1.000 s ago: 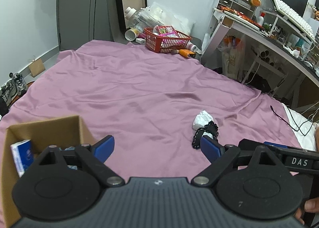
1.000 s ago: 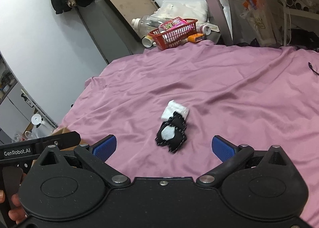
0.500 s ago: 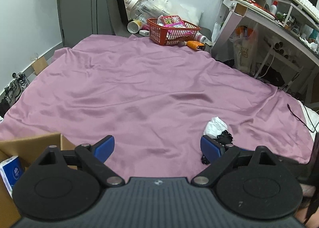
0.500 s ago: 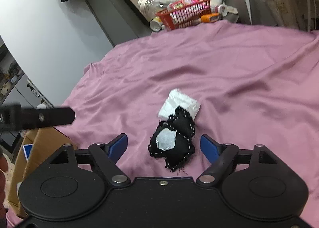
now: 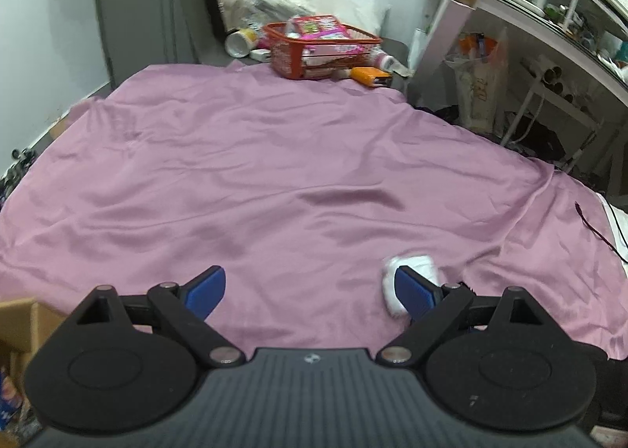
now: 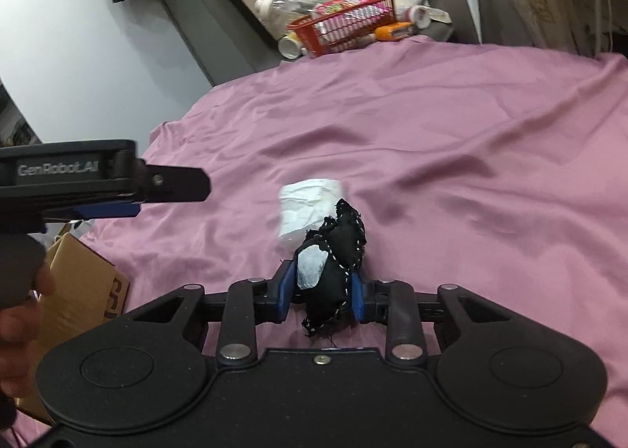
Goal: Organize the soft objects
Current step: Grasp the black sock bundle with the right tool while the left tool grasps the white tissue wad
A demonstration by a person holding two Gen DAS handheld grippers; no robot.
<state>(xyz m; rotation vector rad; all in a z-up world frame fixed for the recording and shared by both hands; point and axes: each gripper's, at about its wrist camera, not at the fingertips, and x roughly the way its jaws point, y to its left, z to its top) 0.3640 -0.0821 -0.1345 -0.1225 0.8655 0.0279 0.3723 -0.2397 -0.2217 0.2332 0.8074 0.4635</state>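
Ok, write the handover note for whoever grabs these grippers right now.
Right gripper: shut on the black pouch, low over the pink sheet.
Left gripper: open, holding nothing, over the sheet.
White bundle: lies on the sheet just beyond the pouch, by the left gripper's right finger.
Cardboard box: at the sheet's near left edge, beside the left gripper.
Done: pouch gripped.
Left: probably carry the pouch to the box, then fetch the bundle.
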